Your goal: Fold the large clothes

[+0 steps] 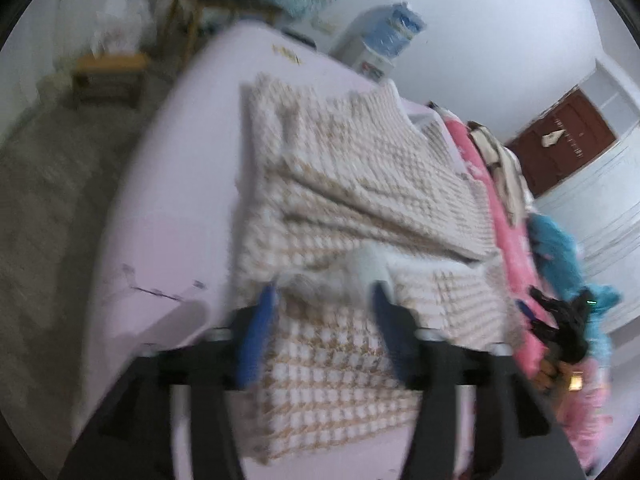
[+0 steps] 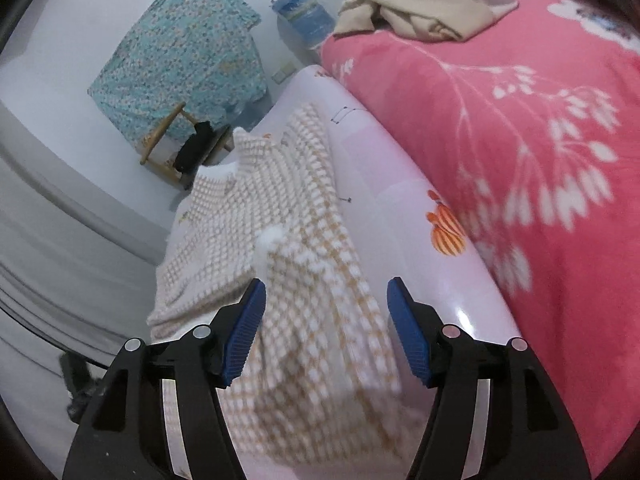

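We are working over a pale lilac bed surface [image 2: 404, 216], with a pink floral blanket [image 2: 520, 128] lying along one side of it and a heap of beige and white cloth [image 2: 432, 4] further back on that blanket. A turquoise patterned cloth [image 2: 180, 56] hangs over a wooden chair [image 2: 160, 152] by the wall, and a water dispenser bottle [image 1: 394, 30] stands behind the bed.

The task's thing, a cream and tan checked sweater [image 1: 360, 184], lies on the lilac surface just beside the pink blanket. It looks partly folded to us: in the left wrist view 1 layer is turned over the body and a white cuff [image 1: 366, 266] rests on top, which suggests a sleeve is already brought in. The near end is rumpled and hangs toward the bed edge, so we judge the lengthwise fold and the final squaring-up are left to do.

Our left gripper [image 1: 322, 300] is spread wide, its blue pads straddling the near part of the sweater without pinching it. Our right gripper [image 2: 324, 296] is likewise spread apart above the near end of the sweater, gripping nothing. The left view is blurred, so we cannot tell whether its pads touch the fabric.
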`<state>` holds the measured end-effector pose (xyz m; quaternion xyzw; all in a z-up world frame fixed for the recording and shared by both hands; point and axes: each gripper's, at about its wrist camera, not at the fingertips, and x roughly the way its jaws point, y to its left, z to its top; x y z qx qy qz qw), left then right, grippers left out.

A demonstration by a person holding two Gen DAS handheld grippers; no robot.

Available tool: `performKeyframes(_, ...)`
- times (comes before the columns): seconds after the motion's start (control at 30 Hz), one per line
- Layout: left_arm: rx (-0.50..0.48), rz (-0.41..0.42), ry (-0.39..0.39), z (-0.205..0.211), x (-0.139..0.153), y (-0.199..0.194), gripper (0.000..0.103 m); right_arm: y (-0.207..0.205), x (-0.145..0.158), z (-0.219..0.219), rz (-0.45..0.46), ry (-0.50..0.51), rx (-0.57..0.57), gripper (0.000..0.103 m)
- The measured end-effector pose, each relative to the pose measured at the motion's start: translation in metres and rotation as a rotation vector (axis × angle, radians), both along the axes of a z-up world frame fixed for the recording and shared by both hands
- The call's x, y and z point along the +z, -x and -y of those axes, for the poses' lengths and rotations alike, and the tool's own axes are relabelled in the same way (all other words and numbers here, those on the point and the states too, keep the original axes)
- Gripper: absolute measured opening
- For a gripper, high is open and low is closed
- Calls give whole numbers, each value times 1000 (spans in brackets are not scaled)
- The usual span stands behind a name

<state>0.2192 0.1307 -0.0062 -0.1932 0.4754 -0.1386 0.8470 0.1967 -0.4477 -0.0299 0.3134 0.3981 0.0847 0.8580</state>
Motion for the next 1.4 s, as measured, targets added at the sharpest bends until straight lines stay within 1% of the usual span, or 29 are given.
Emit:
performKeyframes(0.07,-7,43,-32,1,11,9,61,15,2,-1,2,25,-4,64)
performKeyframes(0.17,-27,61,-43,4,20,25,63,33,4,-3,-3,51,-6,69)
performKeyframes(0.23,-55,72,-73,12,23,38,65,43,6,-6,-2,68,-8,73)
performKeyframes(0.3,-96,85,-107,24,23,56,69,53,6,-9,-2,80,-8,77)
performKeyframes(0.37,-138,84,-125,34,19,71,72,65,6,-12,-6,83,-7,80)
performKeyframes(0.5,-213,39,-164,57,-2,97,74,80,-1,-18,-28,82,-3,81)
performKeyframes(0.63,-246,-7,-163,68,-22,110,74,89,-10,-24,-57,81,0,81)
performKeyframes(0.73,-243,-47,-124,69,-35,114,74,95,-16,-28,-76,66,6,81)
performKeyframes(0.87,-215,-87,-70,64,-53,114,73,98,-21,-34,-89,64,21,81)
performKeyframes(1.07,-126,-46,27,52,-57,109,73,96,-27,-36,-96,54,18,81)
performKeyframes(1.13,-85,-36,79,45,-57,107,73,93,-33,-34,-107,41,5,81)
performKeyframes(1.17,-60,-35,116,40,-58,105,73,92,-36,-32,-111,26,-5,81)
performKeyframes(1.23,-11,-29,184,32,-61,101,73,90,-39,-28,-103,-16,-14,81)
performKeyframes(1.4,99,-20,318,19,-65,96,73,84,-41,-20,-78,-81,-55,80)
